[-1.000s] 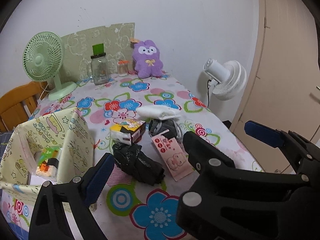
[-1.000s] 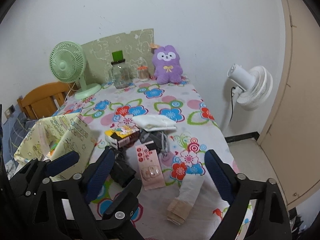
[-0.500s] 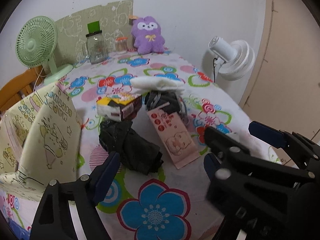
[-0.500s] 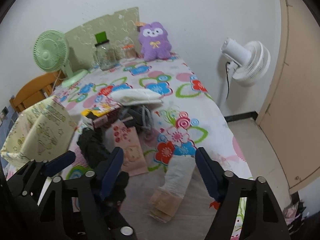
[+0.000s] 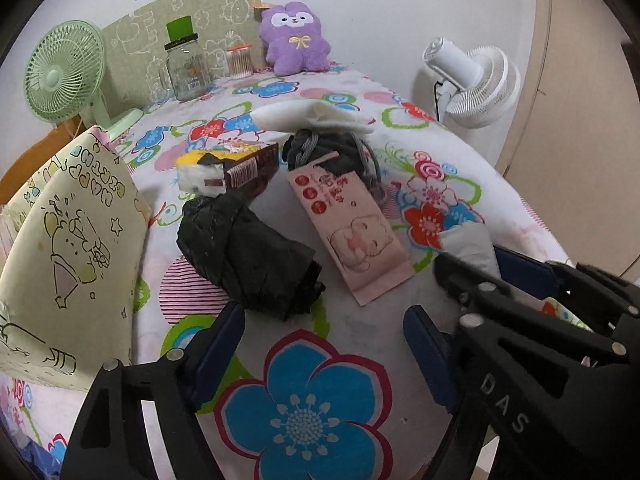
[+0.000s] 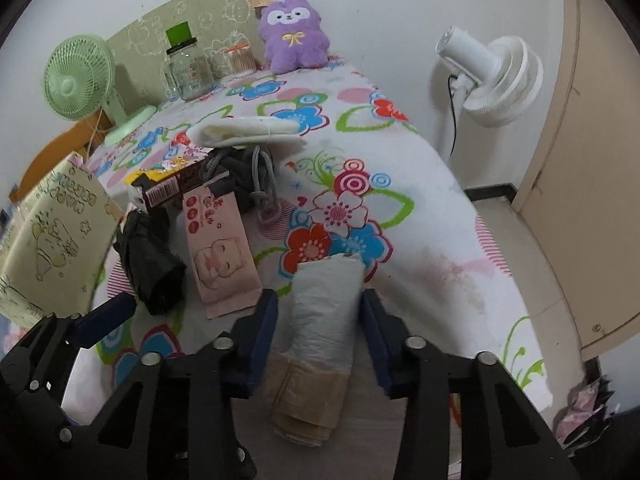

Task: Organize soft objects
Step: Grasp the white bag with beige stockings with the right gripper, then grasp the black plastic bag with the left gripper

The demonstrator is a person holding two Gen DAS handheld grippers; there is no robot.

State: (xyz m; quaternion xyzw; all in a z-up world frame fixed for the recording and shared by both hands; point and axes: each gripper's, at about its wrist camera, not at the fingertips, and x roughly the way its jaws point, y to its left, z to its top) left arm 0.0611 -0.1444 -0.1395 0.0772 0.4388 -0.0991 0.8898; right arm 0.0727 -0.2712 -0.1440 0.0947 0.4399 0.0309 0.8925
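Note:
A grey-white roll of plastic bags (image 6: 325, 312) with a tan paper band lies near the table's front edge. My right gripper (image 6: 318, 312) is open and straddles it, one blue pad on each side. My left gripper (image 5: 324, 344) is open and empty, low over the floral tablecloth (image 5: 304, 400), just in front of a crumpled black bag (image 5: 244, 252). A pink wet-wipe pack (image 5: 352, 228), a grey drawstring pouch (image 5: 332, 156), a brown-and-yellow packet (image 5: 236, 168) and a folded white cloth (image 5: 308, 116) lie beyond. A yellow-green fabric box (image 5: 64, 264) stands at the left.
A purple plush toy (image 5: 294, 38), a glass jar (image 5: 186, 68) with a green lid, a small cotton-swab jar (image 5: 240, 60) and a green desk fan (image 5: 66, 72) stand at the back. A white floor fan (image 6: 492, 80) stands beside the table's right edge. A door (image 6: 592, 160) is at right.
Both grippers have dropped lower and moved forward over the table. My right gripper now has its open fingers on either side of the roll of bags.

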